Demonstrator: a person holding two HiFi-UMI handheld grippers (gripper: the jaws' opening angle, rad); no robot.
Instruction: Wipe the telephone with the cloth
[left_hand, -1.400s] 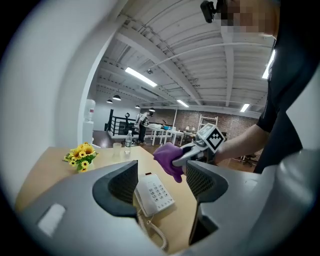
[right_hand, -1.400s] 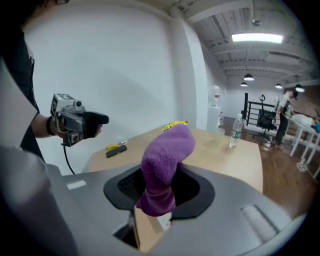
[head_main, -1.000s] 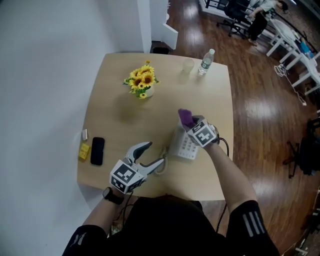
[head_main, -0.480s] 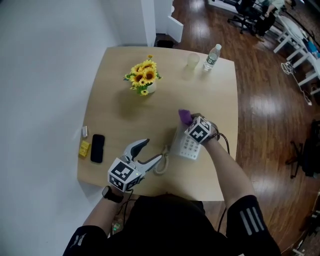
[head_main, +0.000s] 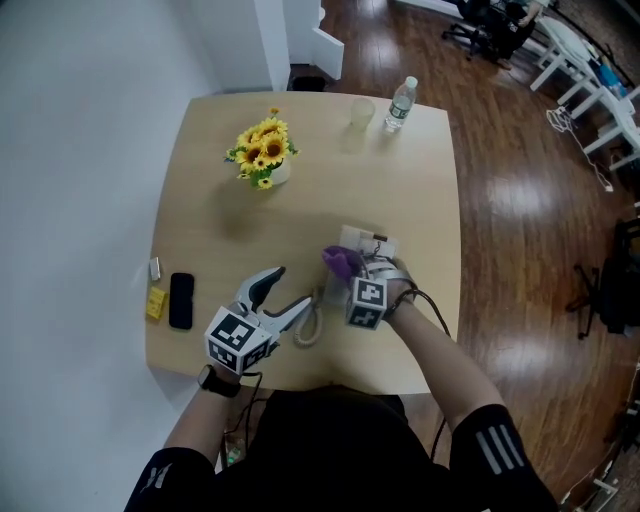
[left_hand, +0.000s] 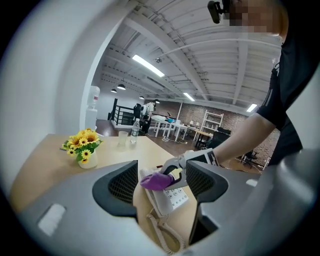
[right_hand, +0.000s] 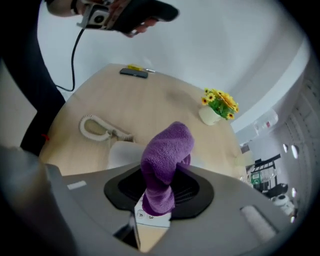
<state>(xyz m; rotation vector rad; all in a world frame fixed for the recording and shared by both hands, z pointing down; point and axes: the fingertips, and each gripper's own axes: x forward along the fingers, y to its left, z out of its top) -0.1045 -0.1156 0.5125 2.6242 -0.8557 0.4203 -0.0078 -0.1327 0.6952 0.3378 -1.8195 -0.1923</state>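
The white telephone (head_main: 368, 246) lies on the table's near right part, and its coiled cord (head_main: 308, 326) loops off to its left. My right gripper (head_main: 346, 270) is shut on the purple cloth (head_main: 343, 261), which is held against the telephone's left side. In the right gripper view the cloth (right_hand: 166, 159) sticks up between the jaws over the telephone's keypad (right_hand: 150, 218). My left gripper (head_main: 277, 293) hovers open left of the cord with nothing in it. The left gripper view shows the telephone (left_hand: 168, 198), the cloth (left_hand: 157, 180) and the right gripper (left_hand: 170, 170) between its open jaws.
The light wooden table (head_main: 420, 180) carries a pot of yellow flowers (head_main: 261, 155) at the far left. A clear cup (head_main: 361, 112) and a water bottle (head_main: 399, 102) stand at the far edge. A black mobile phone (head_main: 181, 300) and a yellow item (head_main: 155, 303) lie by the left edge.
My right gripper has carried the cloth from the telephone's far end toward me and left, along its side. The left gripper has stayed open in about the same place.
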